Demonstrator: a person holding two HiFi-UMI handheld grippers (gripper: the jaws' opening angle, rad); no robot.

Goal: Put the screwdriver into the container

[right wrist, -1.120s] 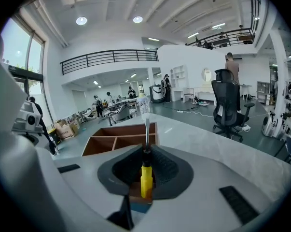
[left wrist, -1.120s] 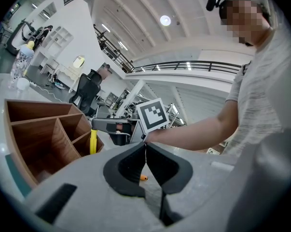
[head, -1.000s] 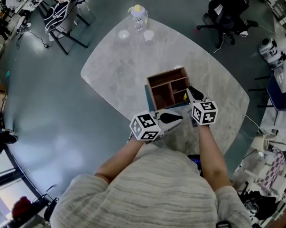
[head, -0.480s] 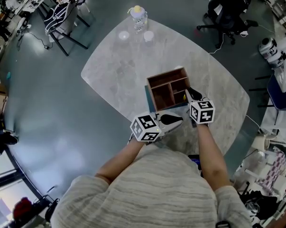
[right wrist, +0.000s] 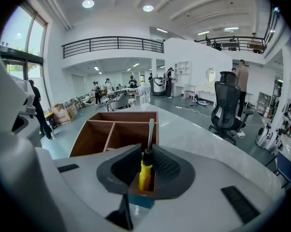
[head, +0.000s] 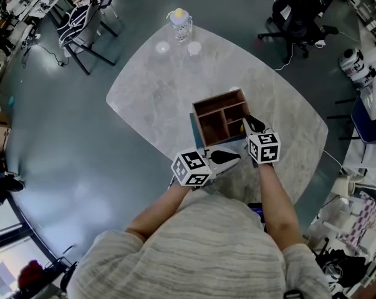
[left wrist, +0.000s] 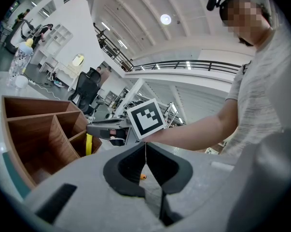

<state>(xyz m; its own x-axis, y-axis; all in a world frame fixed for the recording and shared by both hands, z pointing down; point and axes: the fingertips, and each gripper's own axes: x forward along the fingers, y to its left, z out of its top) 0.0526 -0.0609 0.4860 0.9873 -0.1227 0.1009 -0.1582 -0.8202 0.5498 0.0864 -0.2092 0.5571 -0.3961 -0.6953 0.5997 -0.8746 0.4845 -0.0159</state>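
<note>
We see the right claw (head: 250, 123) at the near right corner of the wooden container (head: 216, 98), which stands on the pale stone bench (head: 150, 86). In the right gripper view the right claw (right wrist: 146, 159) is clamped on the yellow handle of the screwdriver (right wrist: 145, 170). Its metal shaft points forward over the container (right wrist: 90, 138), along the right wall of the nearest right-hand compartment. From the head view only a bit of yellow from the screwdriver (head: 242, 128) shows, just at that compartment's edge. In the left gripper view the same yellow handle (left wrist: 89, 144) stands at the mouth of that corner compartment of the container (left wrist: 34, 129); we cannot tell whether it touches the wood.

The left claw (head: 230, 156) lies just beside the container's near edge. In its own view the left claw (left wrist: 145, 151) is pressed together with nothing in it.

At the bench's far end stand a bottle (head: 181, 22) and two small white cups (head: 163, 45).
</note>
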